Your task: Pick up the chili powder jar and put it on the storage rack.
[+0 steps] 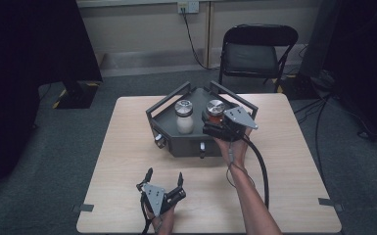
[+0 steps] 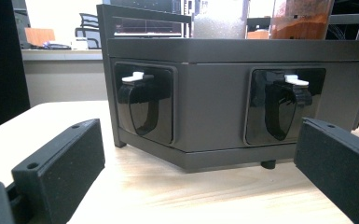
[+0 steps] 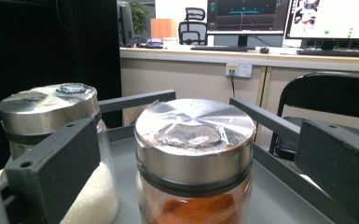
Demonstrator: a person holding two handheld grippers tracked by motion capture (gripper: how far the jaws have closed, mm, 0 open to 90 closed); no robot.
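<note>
My right gripper (image 1: 214, 128) sits at the jar of orange powder (image 3: 195, 158) on top of the dark dispenser rack (image 1: 176, 142), jaws spread wide either side of its steel lid, pads clear of it; the white-grain jar (image 1: 184, 116) stands just beside; left gripper (image 1: 165, 182) rests open on the table (image 1: 294, 161), facing the rack's front; I judge the jar is either just set down or about to be grasped; next move calls for closing squarely or backing straight out

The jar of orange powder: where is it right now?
In the high view the orange-powder jar stands on the dark tray, right of the white-powder jar, between the open jaws of the right gripper.
</note>
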